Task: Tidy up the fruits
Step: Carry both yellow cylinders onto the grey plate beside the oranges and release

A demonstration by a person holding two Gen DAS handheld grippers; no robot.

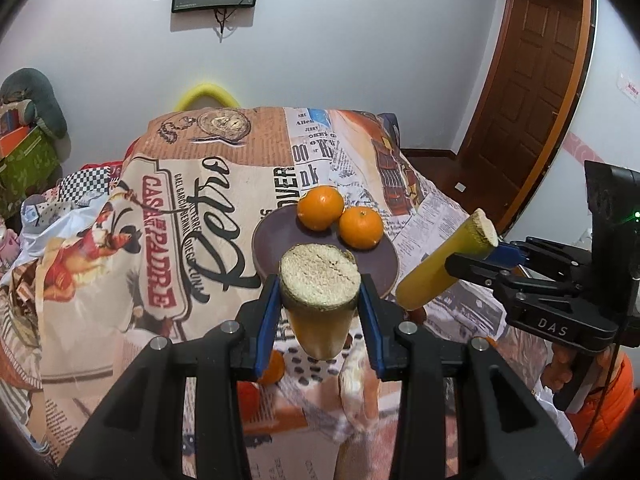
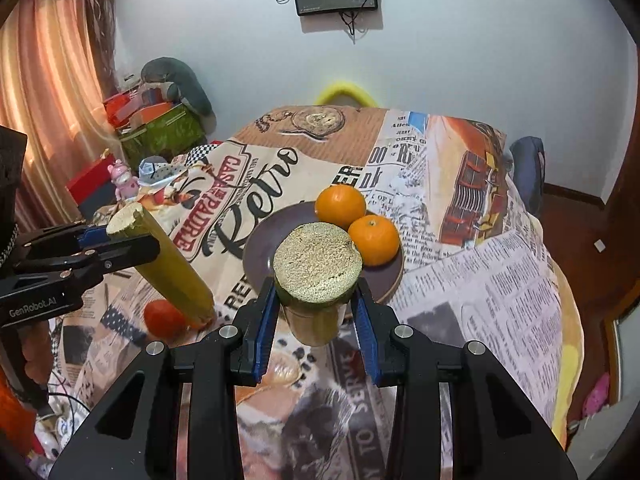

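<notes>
- Gripping a yellow-green stalk piece (image 1: pixel 320 304), the left tool (image 1: pixel 319 308) hangs above the bench (image 1: pixel 160 240).
- Right tool (image 2: pixel 316 300) clamps a second stalk piece (image 2: pixel 316 280).
- Two oranges (image 1: pixel 321 207) touch on the dark plate (image 1: pixel 272 240); another orange (image 2: pixel 164 318) lies beside it.

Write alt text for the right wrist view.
The right gripper clamps a yellow-green sugarcane piece above a brown plate holding two oranges. At left, the left gripper holds a second cane piece.

Two oranges (image 1: pixel 320 207) (image 1: pixel 361 227) touching on dark plate (image 1: pixel 276 240) (third orange (image 2: pixel 163 317) beside it)
</notes>
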